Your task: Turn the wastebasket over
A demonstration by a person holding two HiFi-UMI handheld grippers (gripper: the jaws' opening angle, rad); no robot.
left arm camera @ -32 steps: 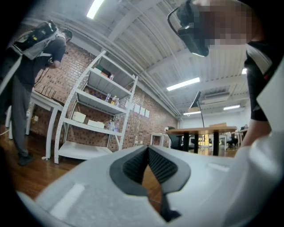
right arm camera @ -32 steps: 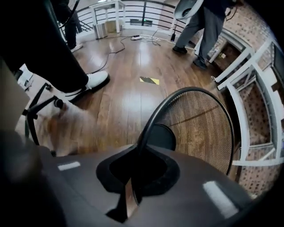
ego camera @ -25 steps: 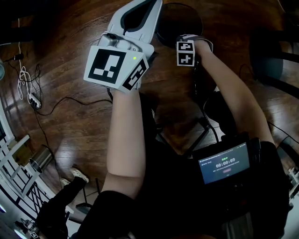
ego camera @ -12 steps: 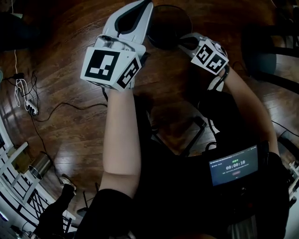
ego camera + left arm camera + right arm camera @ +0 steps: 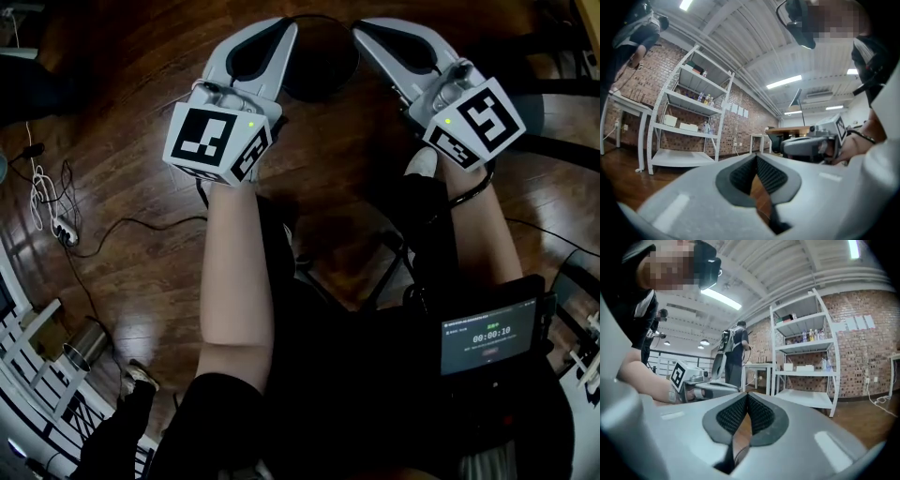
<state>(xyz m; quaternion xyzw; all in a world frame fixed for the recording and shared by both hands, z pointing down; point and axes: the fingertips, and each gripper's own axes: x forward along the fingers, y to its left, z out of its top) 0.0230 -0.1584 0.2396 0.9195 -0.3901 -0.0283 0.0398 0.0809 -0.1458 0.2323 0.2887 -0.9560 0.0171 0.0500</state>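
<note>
The wastebasket [image 5: 319, 61] is a dark round shape on the wooden floor at the top of the head view, and which way up it stands I cannot tell. My left gripper [image 5: 292, 23] is held level above its left side, jaws together and empty [image 5: 756, 157]. My right gripper [image 5: 359, 28] is level above its right side. Its jaws have just been closing and now meet with nothing between them [image 5: 746, 394]. The two tips point towards each other over the basket. Neither touches it.
A power strip with cables [image 5: 58, 225] lies on the floor at the left, and a metal can [image 5: 82, 339] stands at the lower left. A dark chair [image 5: 553, 103] is at the right. White shelving [image 5: 689, 126] lines a brick wall. A person [image 5: 733, 357] stands farther off.
My right gripper has risen from low beside the wastebasket to level with the left one and has rolled its marker cube upward. The left gripper has shifted slightly.
</note>
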